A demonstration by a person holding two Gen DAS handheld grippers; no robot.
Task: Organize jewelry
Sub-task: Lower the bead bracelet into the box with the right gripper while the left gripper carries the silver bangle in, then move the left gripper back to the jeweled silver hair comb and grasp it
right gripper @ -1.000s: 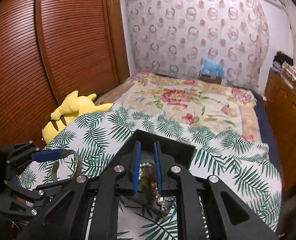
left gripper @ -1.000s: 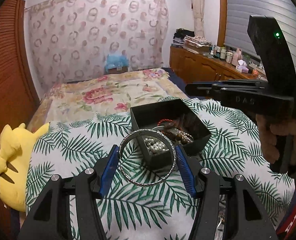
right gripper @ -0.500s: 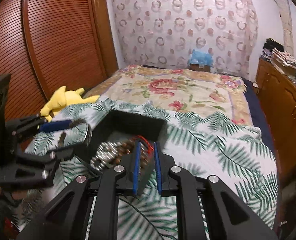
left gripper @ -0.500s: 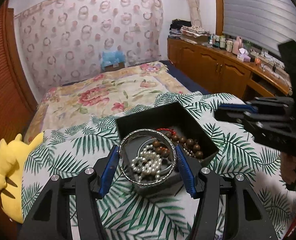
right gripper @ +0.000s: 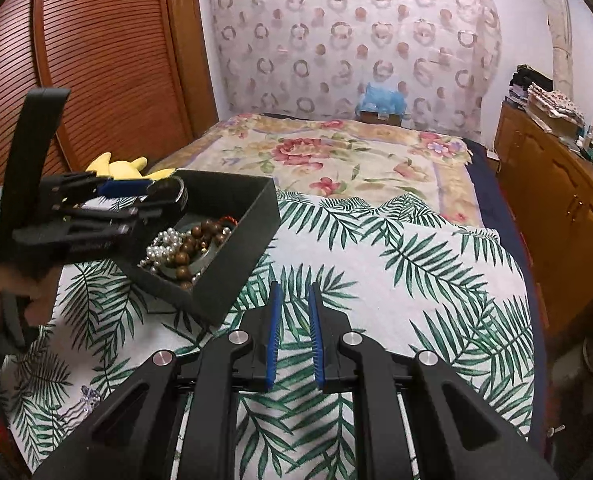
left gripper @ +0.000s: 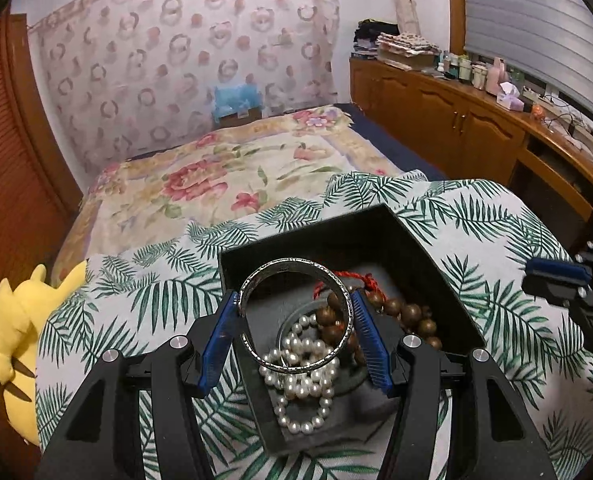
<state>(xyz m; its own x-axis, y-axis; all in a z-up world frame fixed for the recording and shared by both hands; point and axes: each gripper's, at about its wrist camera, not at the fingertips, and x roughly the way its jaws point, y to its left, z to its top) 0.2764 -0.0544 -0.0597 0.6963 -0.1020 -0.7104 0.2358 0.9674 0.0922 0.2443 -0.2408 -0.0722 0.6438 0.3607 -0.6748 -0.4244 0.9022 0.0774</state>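
Note:
My left gripper is shut on a silver bangle, which stands upright between its blue pads just above the open black box. Inside the box lie a white pearl bracelet, brown wooden beads and a red cord. From the right wrist, the left gripper and the bangle hang over the near left part of the box. My right gripper hovers over the leaf-print cloth to the right of the box, its pads a narrow slit apart and holding nothing.
The leaf-print cloth covers the near end of a bed, with a floral blanket beyond it. A yellow plush toy lies at the left edge. A wooden dresser lines the right side. A small purple trinket lies on the cloth.
My left gripper has carried the bangle forward until it hangs over the box's inside. My right gripper has swung off the box to its right and sunk toward the cloth.

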